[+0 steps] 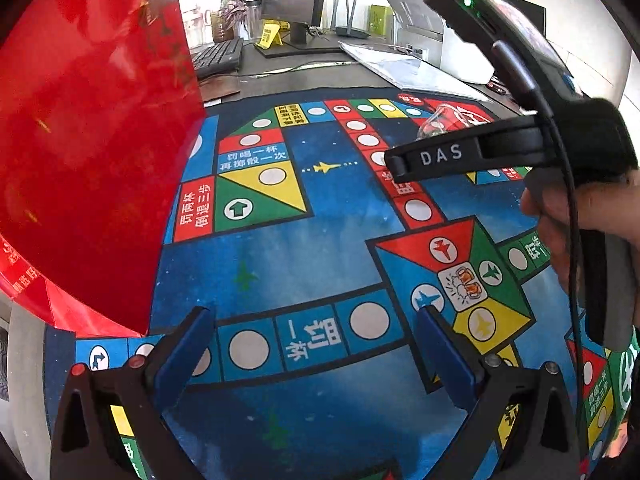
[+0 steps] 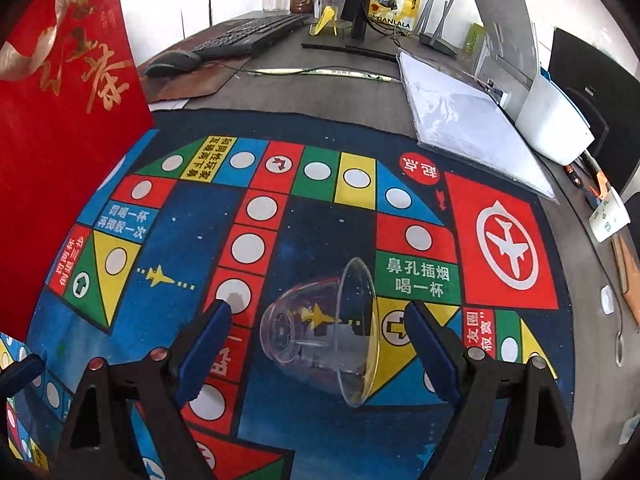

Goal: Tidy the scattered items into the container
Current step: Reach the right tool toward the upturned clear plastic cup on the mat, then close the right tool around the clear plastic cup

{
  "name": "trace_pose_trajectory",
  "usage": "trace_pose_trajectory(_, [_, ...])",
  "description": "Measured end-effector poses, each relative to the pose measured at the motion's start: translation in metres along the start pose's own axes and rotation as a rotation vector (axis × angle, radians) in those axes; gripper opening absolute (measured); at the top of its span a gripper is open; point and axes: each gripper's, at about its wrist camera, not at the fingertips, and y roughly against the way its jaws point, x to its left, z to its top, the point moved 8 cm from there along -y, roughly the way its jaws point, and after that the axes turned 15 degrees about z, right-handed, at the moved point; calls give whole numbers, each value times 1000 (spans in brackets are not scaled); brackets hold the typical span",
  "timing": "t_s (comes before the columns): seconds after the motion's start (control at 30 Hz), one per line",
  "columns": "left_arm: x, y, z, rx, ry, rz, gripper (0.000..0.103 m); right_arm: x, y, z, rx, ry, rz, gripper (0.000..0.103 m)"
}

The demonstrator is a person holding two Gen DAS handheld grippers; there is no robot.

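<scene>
Right tongs [image 2: 316,344] spread wide, straddling a tipped clear cup [image 2: 320,324], pads not touching. Left tongs [image 1: 316,344] released, empty over bare mat [image 1: 320,240].

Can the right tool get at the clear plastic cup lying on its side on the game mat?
Probably yes. The clear plastic cup lies on its side between the right tool's open blue fingers, with nothing on the colourful game mat blocking them.

Left tongs [image 1: 316,350] agape over game mat [image 1: 320,248], red bag [image 1: 92,140] (left), right tongs [image 1: 394,166] beyond
</scene>
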Motion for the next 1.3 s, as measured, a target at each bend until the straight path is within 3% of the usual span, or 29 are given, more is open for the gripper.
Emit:
trace_pose_trajectory(0.17, [0,0,0,0,0,0,103,-6,-3,-3,-6,-32,34,96])
trace_pose_trajectory(0.43, [0,0,0,0,-1,-1,103,-7,-1,-6,0,-46,66,93])
trace_pose_trajectory(0.53, [0,0,0,0,-1,-1,103,-4,0,-3,-5,-32,75,79])
trace_pose_trajectory(0.6, [0,0,0,0,-1,-1,103,0,2,-1,-11,-11,84,57])
trace_pose_trajectory(0.97, [0,0,0,0,-1,-1,103,4,16,-4,-30,-33,115,57])
trace_pose_trajectory(1.3, [1,2,0,-1,0,-3,103,28,72,-18,-101,10,103,58])
